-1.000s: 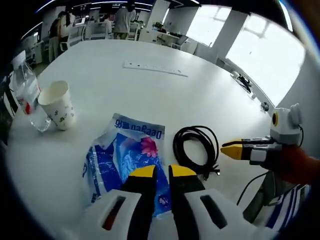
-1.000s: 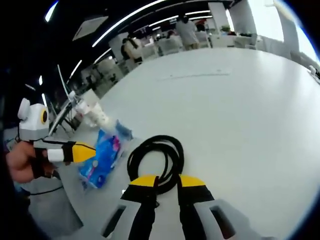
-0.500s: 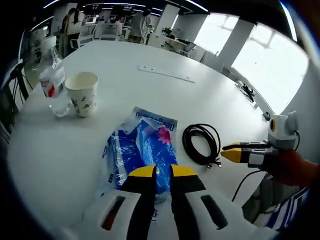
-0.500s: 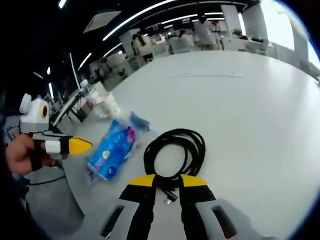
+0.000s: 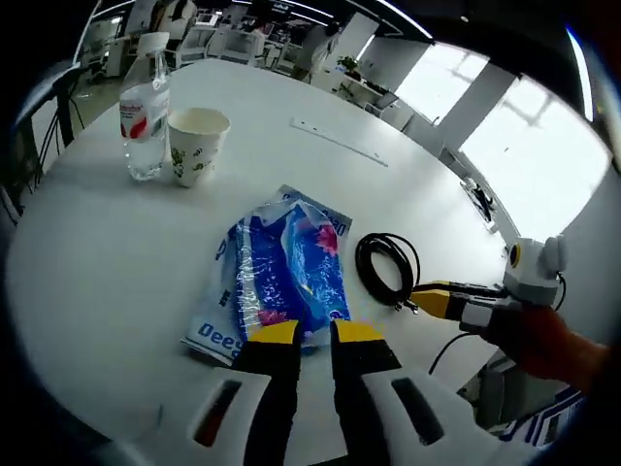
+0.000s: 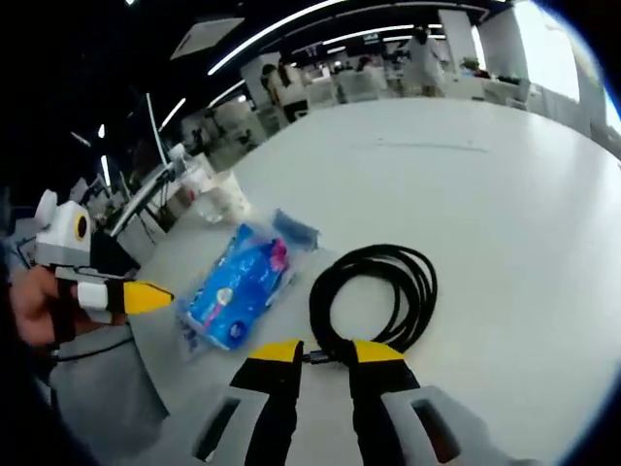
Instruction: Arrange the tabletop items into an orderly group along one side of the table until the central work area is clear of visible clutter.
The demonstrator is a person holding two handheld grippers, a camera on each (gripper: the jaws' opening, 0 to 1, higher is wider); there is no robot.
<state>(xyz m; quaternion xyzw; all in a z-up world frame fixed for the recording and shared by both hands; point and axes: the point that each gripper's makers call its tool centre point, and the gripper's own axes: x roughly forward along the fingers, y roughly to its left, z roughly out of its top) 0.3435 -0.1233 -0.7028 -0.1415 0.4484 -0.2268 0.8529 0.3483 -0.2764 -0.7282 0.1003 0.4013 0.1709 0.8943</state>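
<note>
Left gripper (image 5: 309, 332) with jaws slightly apart at near edge of blue packet (image 5: 281, 277), right gripper (image 6: 319, 351) likewise parted at coiled black cable (image 6: 375, 294) — contact unclear — beyond, paper cup (image 5: 195, 146) beside bottle (image 5: 144, 124).

Colours and patterns on the white worktop (image 5: 87, 262)

Packet (image 5: 281, 272): blue with pink flower print, white edge. Cable (image 6: 374, 296): black. Paper cup (image 5: 197, 144): white, green motif. Bottle (image 5: 144, 112): clear, red-and-white label. Both grippers' jaws: black, yellow-tipped.
</note>
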